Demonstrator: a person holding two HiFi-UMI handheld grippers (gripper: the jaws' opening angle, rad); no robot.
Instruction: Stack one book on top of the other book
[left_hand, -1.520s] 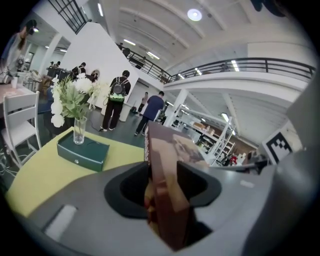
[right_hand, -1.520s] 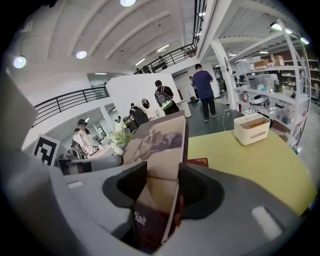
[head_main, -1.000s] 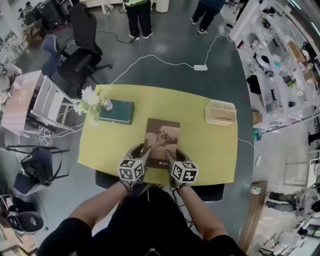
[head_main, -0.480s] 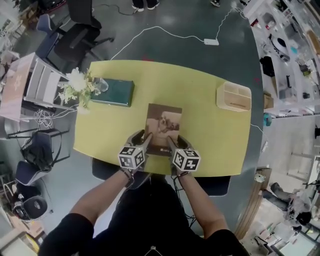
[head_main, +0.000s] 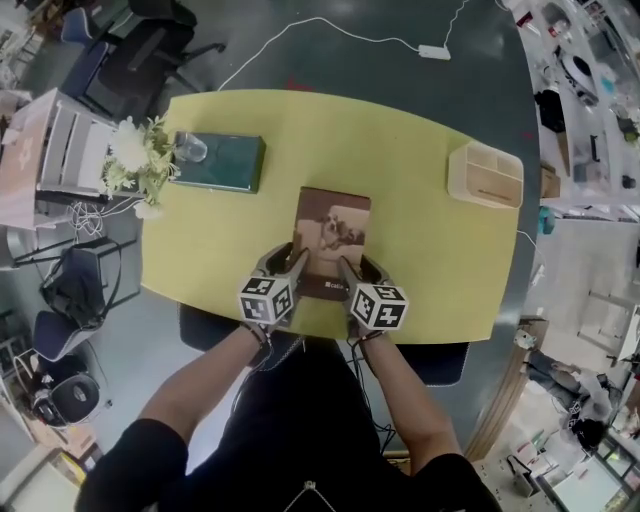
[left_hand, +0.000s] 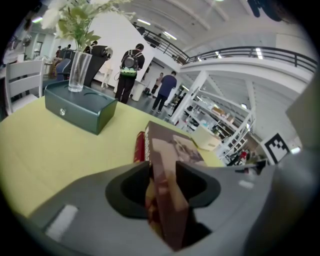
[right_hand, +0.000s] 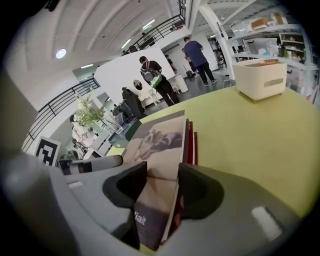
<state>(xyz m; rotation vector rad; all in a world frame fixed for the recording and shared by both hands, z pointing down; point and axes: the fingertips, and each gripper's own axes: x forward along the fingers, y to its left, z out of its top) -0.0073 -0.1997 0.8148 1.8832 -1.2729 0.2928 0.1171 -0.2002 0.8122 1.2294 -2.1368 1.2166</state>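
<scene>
A brown book (head_main: 333, 235) with a dog photo on its cover is held at its near edge over the yellow table (head_main: 420, 250). My left gripper (head_main: 285, 262) is shut on its near left corner, my right gripper (head_main: 360, 270) on its near right corner. In the left gripper view the brown book (left_hand: 175, 147) is pinched edge-on in the left gripper (left_hand: 162, 190), with a red book (left_hand: 140, 146) just under it. The right gripper view shows the right gripper (right_hand: 160, 192) clamping the brown book (right_hand: 160, 137) above the red book (right_hand: 193, 142). Whether the two books touch I cannot tell.
A dark green box (head_main: 220, 163) lies at the table's far left, with a glass vase of white flowers (head_main: 150, 160) at its left end. A pale wooden organiser (head_main: 485, 175) stands at the far right. Office chairs (head_main: 130, 60) and a white cable (head_main: 330, 35) are on the floor beyond.
Both grippers have come down together with the brown book in their grip, closer to the table. The head camera has tipped, so the table sits higher in view.
</scene>
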